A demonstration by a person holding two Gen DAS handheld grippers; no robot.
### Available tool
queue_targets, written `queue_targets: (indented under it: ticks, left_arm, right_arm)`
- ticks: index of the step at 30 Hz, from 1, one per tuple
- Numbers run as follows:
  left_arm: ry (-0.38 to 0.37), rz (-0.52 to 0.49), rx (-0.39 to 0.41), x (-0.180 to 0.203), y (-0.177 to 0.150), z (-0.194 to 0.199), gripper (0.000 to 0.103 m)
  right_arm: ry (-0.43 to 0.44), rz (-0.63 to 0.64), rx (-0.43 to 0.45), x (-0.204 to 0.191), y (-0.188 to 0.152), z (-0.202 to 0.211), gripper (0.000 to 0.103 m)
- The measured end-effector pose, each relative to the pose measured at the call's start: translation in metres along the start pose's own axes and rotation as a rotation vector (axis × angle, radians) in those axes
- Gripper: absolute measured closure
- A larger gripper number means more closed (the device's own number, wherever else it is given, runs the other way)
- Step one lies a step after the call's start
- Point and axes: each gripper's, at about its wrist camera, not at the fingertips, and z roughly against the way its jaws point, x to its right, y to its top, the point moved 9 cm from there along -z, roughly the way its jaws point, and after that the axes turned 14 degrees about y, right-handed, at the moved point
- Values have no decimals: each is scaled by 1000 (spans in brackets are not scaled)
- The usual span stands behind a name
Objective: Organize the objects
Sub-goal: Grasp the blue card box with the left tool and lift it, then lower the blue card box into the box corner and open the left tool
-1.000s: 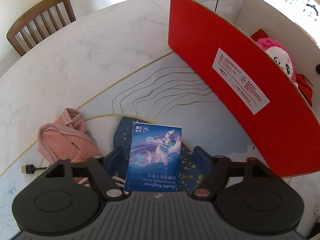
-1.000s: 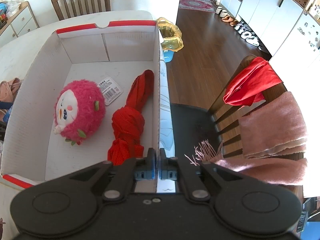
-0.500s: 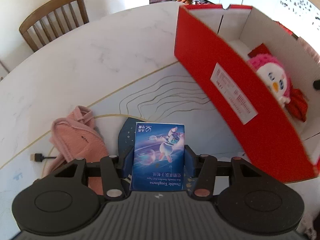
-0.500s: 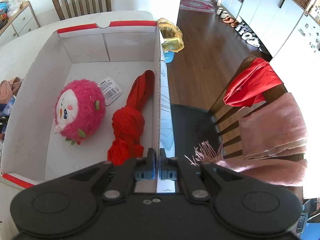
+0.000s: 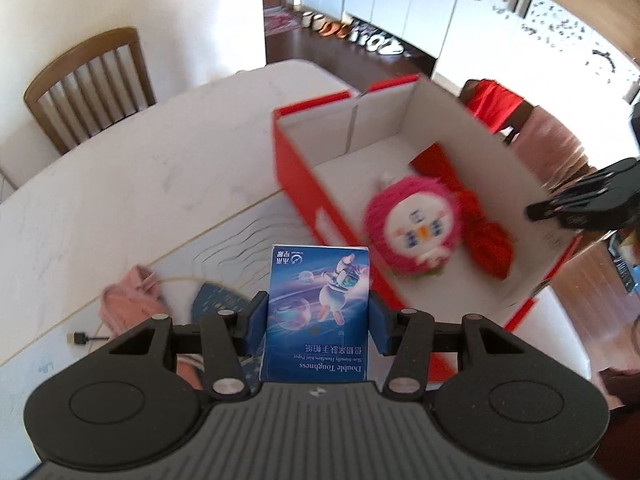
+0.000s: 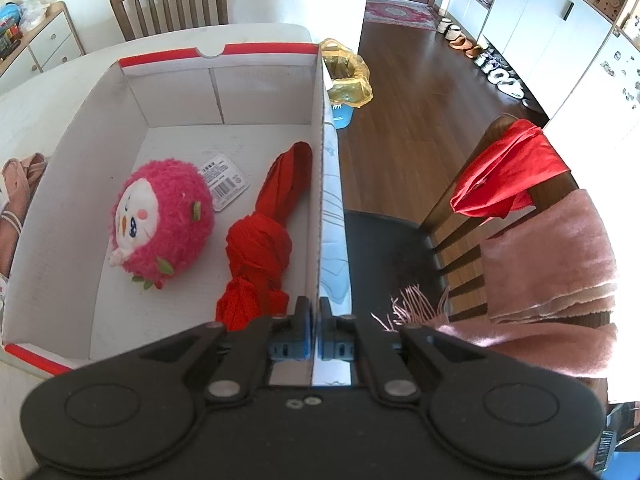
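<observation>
My left gripper (image 5: pixel 318 322) is shut on a blue tissue pack (image 5: pixel 318 312) and holds it in the air above the white table, beside the red cardboard box (image 5: pixel 298 188). Inside the box lie a pink plush toy (image 5: pixel 412 226) and a red knotted cloth (image 5: pixel 486 236). In the right wrist view the same pink plush toy (image 6: pixel 160 220) and red cloth (image 6: pixel 264 240) rest on the box floor. My right gripper (image 6: pixel 315 320) is shut on the box's right wall (image 6: pixel 321 184), pinching its upper edge.
A pink cloth item (image 5: pixel 128 304), a dark blue patterned cloth (image 5: pixel 218 304) and a black cable plug (image 5: pixel 80 337) lie on the table (image 5: pixel 140 184). A chair (image 6: pixel 520 216) draped with red and pink fabric stands right of the box. A wooden chair (image 5: pixel 84 84) stands beyond the table.
My left gripper closed on the tissue pack and lifted it off the table, so the box's inside now shows from above. The right gripper kept still on the box wall.
</observation>
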Motion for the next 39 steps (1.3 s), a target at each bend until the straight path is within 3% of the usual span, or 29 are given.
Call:
queue_targets:
  ticks: [7,18,29,39]
  left_arm:
    - [-52,-55,28,43,27,13,53]
    - [-82,-160,58,107,66,-3,53]
    - [37,-123,35,116,126,-77,53]
    - [95,-107,-50,109,136,-139,53]
  right_arm:
    - [10,11,2,-1,0,1,101]
    - [20,17,4,-3,0,1,101]
    - [43,20,6,-1,2,-1,101]
    - [65,31,-10,-3,1,-2,100]
